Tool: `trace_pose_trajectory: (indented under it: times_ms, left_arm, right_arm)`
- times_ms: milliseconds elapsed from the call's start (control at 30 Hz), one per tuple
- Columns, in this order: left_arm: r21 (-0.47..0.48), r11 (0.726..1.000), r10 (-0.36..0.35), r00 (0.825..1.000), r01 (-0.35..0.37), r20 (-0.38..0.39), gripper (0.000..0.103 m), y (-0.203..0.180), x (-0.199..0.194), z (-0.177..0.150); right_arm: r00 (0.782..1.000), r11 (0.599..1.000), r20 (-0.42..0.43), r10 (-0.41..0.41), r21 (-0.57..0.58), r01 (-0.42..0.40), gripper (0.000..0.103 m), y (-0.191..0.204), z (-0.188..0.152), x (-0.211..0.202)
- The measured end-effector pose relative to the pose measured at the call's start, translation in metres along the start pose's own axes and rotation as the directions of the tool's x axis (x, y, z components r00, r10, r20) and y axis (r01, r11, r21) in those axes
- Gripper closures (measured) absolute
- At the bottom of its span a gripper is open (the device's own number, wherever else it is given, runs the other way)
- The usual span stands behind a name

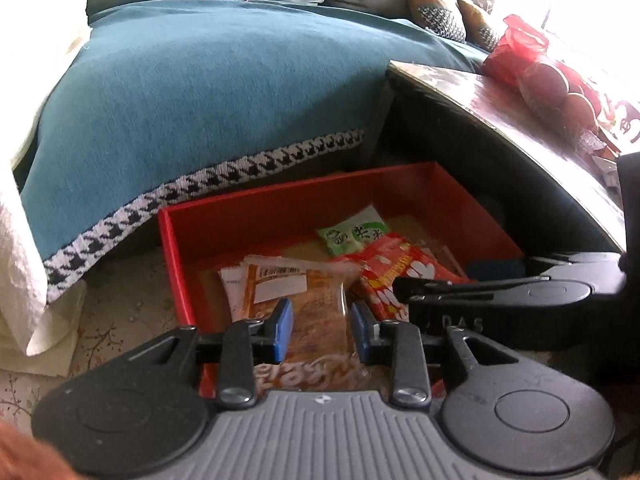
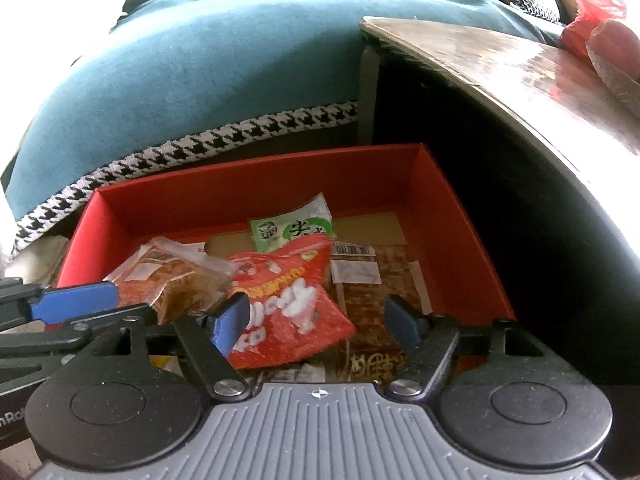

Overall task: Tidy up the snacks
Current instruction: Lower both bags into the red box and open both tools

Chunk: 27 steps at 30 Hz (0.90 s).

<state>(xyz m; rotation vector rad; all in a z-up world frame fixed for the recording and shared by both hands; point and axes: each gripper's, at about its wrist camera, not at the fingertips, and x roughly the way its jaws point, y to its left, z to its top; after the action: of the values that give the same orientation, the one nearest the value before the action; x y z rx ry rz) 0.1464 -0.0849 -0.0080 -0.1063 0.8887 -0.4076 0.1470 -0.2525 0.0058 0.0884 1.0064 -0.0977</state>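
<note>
Both grippers, left [image 1: 321, 330] and right [image 2: 316, 322], open, empty, over snack packets [image 2: 288, 304] in red box [image 2: 256, 196].

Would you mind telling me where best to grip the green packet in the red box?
Probably its far sealed corner, approached from above: the green packet leans up toward the red box back wall, while the red snack bag covers its near edge.

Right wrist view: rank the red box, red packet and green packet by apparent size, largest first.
1. Red box, plainly largest; it holds the others.
2. Red packet.
3. Green packet, partly covered and farther off, so its true size is unsure.
</note>
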Motion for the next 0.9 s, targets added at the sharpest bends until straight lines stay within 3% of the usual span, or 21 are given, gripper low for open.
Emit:
trace_pose_trajectory:
  times_ms: [367, 733, 900]
  left_arm:
    - [0.031, 0.999, 0.031, 0.999, -0.032, 0.021, 0.076, -0.003, -0.020, -0.004]
    - [0.048, 0.997, 0.052, 0.998, -0.054, 0.045, 0.063, -0.008, -0.046, -0.011]
    - [0.052, 0.998, 0.034, 0.998, -0.037, 0.050, 0.062, -0.013, -0.058, -0.018]
  right_arm:
    - [1.000, 1.000, 0.014, 0.002, -0.017, -0.002, 0.020, 0.002, -0.006, -0.012]
    - [0.999, 1.000, 0.041, 0.009, -0.029, -0.008, 0.017, 0.004, -0.017, -0.036]
    - [0.999, 0.999, 0.052, 0.011, -0.043, -0.009, 0.017, 0.006, -0.027, -0.049]
